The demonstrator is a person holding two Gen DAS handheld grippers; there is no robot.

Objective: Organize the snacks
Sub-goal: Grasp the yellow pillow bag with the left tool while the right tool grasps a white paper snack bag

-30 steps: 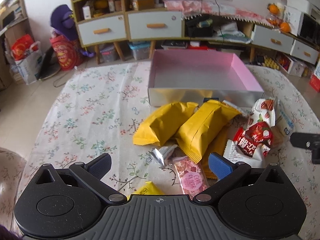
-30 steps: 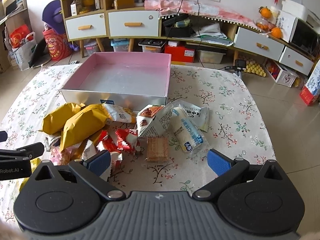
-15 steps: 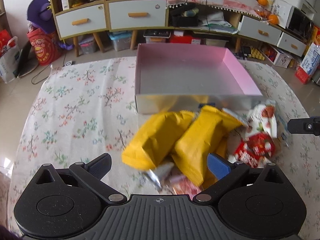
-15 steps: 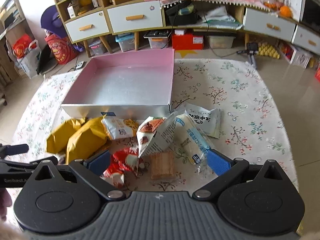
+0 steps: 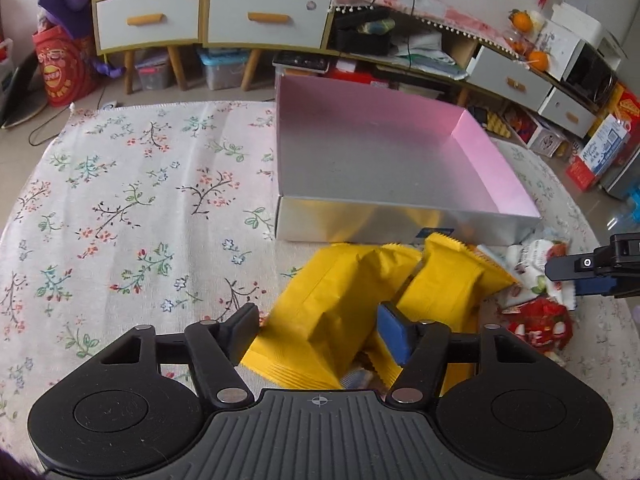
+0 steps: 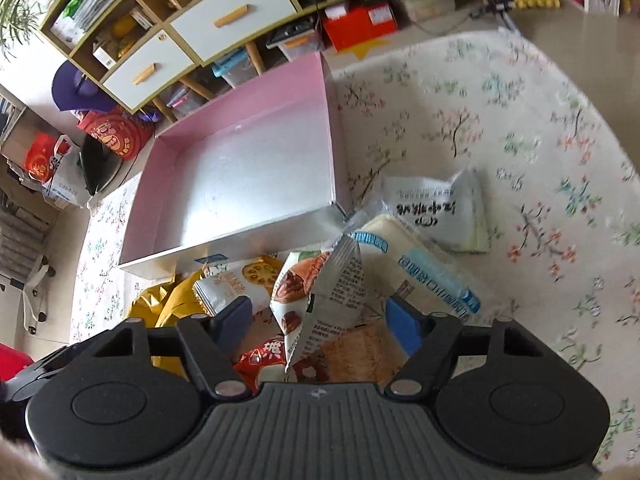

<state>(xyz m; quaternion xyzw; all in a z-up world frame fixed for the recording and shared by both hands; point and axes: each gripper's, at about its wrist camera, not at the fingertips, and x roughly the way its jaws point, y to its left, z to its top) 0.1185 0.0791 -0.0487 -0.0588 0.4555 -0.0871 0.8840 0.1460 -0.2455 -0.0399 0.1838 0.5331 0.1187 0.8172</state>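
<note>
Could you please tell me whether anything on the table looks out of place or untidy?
Yes. The pink-lined silver box sits empty, while the snack packets lie in a loose overlapping heap on the floral tablecloth against its front wall: yellow foil packets, a red packet and a date-print white packet standing on edge.

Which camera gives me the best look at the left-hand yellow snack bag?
The left wrist view: the yellow snack bag lies large and unobstructed between the left gripper fingers, which have just been closing. The right wrist view shows only a yellow sliver behind other packets.
</note>
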